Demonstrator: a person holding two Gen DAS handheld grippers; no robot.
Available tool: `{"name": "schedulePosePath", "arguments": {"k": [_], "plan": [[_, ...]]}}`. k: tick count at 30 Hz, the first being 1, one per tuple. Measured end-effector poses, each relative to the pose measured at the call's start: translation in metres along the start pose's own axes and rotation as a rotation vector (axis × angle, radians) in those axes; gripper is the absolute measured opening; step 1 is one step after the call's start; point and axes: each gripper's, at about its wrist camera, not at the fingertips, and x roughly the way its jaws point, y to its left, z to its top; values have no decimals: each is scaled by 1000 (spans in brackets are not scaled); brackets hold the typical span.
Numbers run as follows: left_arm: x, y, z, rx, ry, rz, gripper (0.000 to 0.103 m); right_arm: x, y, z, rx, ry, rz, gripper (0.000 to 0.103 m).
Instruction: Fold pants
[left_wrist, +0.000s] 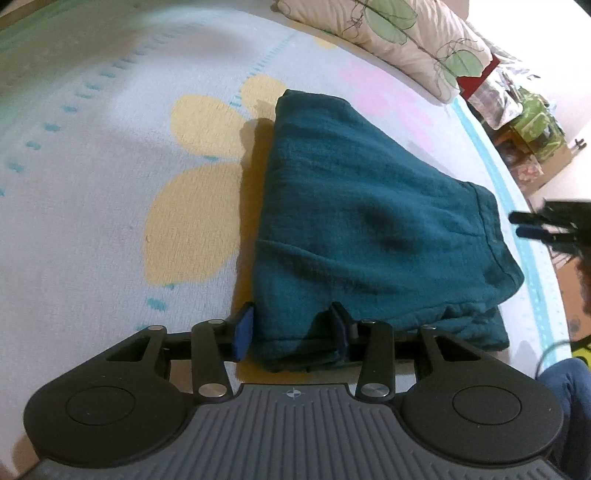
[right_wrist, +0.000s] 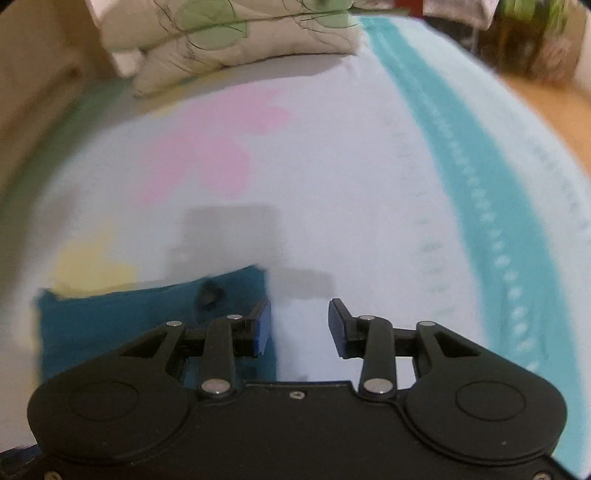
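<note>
The teal pants (left_wrist: 369, 221) lie folded into a thick stack on the flowered bed cover (left_wrist: 110, 184). My left gripper (left_wrist: 291, 332) is shut on the stack's near left corner, with a blue pad on each side of the bunched layers. In the blurred right wrist view, my right gripper (right_wrist: 300, 325) hangs open over bare cover, just right of the pants' (right_wrist: 110, 325) edge, with nothing between its fingers. The left wrist view shows the right gripper (left_wrist: 519, 225) off the stack's right side, apart from the cloth.
A leaf-print pillow (left_wrist: 388, 33) lies at the head of the bed. A teal border stripe (right_wrist: 480, 184) runs along the bed's right edge, with wooden floor (right_wrist: 546, 103) and cluttered boxes (left_wrist: 524, 110) beyond. A person's blue-clad leg (left_wrist: 565, 387) is at the lower right.
</note>
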Motion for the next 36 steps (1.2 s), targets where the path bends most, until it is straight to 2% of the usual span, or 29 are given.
{"name": "schedulePosePath", "arguments": {"k": [2,7,8,9,10,13,16,17,18,20,22,25,27,30,36], "plan": [[0,-1,1,0,4,6,42,3,-6,-13,6,60,117,51],[0,-3,0,-10,3,14,42,14,-1,-45,-53,142,180,53],[0,-3,0,-12,4,17,42,13,4,-51,-68,146,195,48],[0,-4,0,-13,5,19,42,10,12,-53,-107,140,202,23],[-1,-5,1,-12,6,21,42,5,20,-52,-148,139,202,15],[-2,-6,1,-7,4,23,42,-12,28,-55,-180,141,122,16],[-1,-3,0,-21,-3,13,42,-3,21,-54,-135,206,85,20],[-1,-2,0,-18,-4,10,42,-5,22,-53,-133,189,81,27],[-1,-1,0,-16,-7,6,42,-8,24,-48,-124,165,77,39],[-3,3,-2,-17,-11,-4,39,-22,33,-40,-123,106,51,42],[-3,6,-3,-18,-16,-11,37,-38,46,-30,-176,28,-15,42],[-5,7,-3,-26,-16,-16,35,-56,71,-13,-266,-86,-116,47],[-5,8,-4,-37,-17,-18,33,-57,91,-3,-331,-125,-68,47],[-6,9,-5,-57,-22,-18,30,-37,129,7,-418,-110,43,47],[-9,13,-9,-81,-32,-20,27,23,219,-3,-678,-86,237,41]]}}
